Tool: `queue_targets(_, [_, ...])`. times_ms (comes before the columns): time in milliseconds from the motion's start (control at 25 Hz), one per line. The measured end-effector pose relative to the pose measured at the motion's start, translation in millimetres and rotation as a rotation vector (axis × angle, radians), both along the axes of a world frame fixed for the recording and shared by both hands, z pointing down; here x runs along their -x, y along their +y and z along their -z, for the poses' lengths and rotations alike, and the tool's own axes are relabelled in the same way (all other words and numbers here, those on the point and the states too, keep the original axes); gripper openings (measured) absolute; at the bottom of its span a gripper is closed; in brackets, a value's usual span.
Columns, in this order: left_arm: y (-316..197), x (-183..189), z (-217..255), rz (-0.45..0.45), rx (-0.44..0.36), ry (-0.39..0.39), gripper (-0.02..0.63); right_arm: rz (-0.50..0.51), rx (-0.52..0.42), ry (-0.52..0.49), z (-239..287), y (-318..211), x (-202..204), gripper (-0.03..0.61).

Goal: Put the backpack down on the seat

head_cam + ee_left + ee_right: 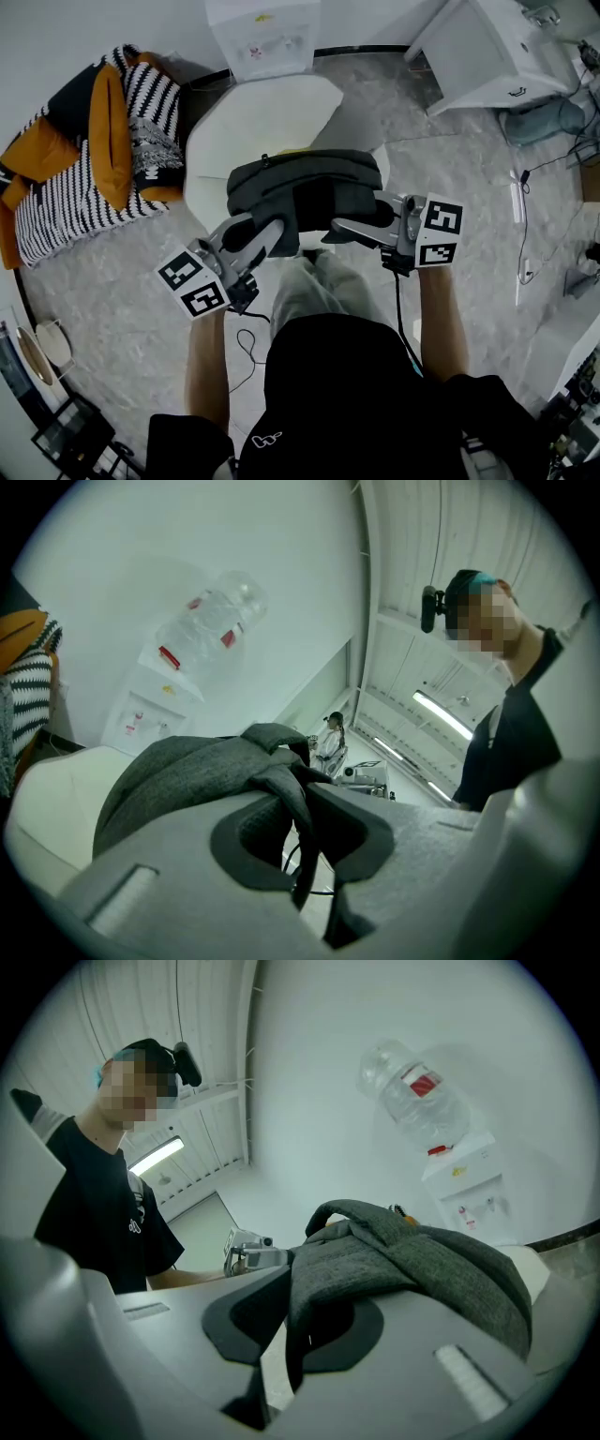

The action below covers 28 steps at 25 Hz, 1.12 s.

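Observation:
A dark grey backpack (305, 178) hangs between both grippers, just over the near edge of a white seat (253, 122). My left gripper (272, 230) is shut on a grey strap (298, 803) of the backpack, and the fabric runs down through the pinch of its jaws. My right gripper (342, 225) is shut on the other strap (305, 1307) in the same way. In the left gripper view the bag's body (187, 771) bulges over the white seat (52, 794). The right gripper view shows the bag (422, 1251) from its other side. The bag's underside is hidden, so I cannot tell whether it touches the seat.
A white water dispenser (262, 33) stands against the wall behind the seat. A couch with striped and orange cushions (94, 150) is at the left. A white desk (497, 52) sits at the upper right, with cables on the floor (525, 225) beside it.

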<state>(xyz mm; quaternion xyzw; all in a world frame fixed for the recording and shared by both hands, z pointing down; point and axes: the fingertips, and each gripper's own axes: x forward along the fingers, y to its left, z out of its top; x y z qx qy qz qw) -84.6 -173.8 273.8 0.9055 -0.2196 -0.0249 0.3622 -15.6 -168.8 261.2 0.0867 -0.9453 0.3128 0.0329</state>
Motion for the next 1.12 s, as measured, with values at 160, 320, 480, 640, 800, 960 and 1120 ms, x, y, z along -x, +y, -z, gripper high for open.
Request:
queue_targets(160, [-2,-7,-23,0.008,0.048,0.005,0.044,0.005,0.054,0.030,-26,-2,-6,0.038])
queue_targets(320, [2,-4,-46,-0.003,0.057,-0.035,0.044,0.001,0.103,0.037,-49,3,-3,0.038])
queue_targets(480, [2,1,-69,0.000,0.087,-0.040,0.044,0.016,0.129,0.103,-78,8,2,0.040])
queue_targets(640, [8,3,-88,0.007,0.120,-0.046,0.046,0.026,0.161,0.112,-98,14,4,0.040])
queue_targets(800, [10,5,-112,0.015,0.149,-0.061,0.046,0.032,0.184,0.102,-119,15,6,0.040])
queue_targets(960, [19,7,-139,0.024,0.190,-0.066,0.045,0.022,0.227,0.111,-147,24,10,0.040])
queue_targets(1120, [27,10,-163,0.025,0.221,-0.066,0.046,0.005,0.246,0.112,-170,33,13,0.040])
